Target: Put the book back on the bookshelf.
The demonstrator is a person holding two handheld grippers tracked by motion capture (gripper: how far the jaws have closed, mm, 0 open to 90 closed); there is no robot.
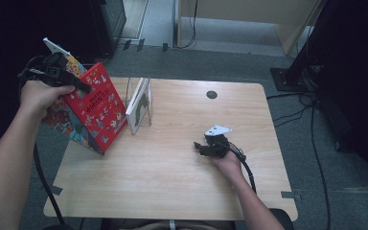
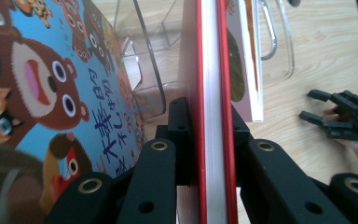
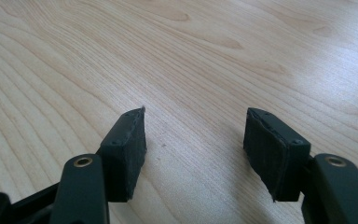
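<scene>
Red covers and a white block of pages mark the hardcover picture book (image 1: 97, 106) at the table's left edge, standing on its lower corner and tilted, its top leaning away to the left. The left gripper (image 1: 79, 84) is clamped on the book's upper edge; in the left gripper view the red book (image 2: 213, 93) runs straight up between the two black pads, which press on both covers. Behind it, further left, leans a second picture book (image 1: 64, 117) with a blue cover of cartoon bears, showing large in the left gripper view (image 2: 46, 93). Just right of the red book stands a clear acrylic book stand (image 1: 133, 91) holding a white-covered book (image 1: 140, 106) upright, near the red book but apart from it. The wooden table (image 1: 172, 187) is pale, with a small dark round cap (image 1: 212, 94) near its far edge. Right of centre, the right gripper (image 1: 199, 147) rests on the tabletop in the person's hand, pointing left, a grey three-cornered plate on top. In the right gripper view its jaws stand apart over bare wood (image 3: 191, 70), nothing between them.
</scene>
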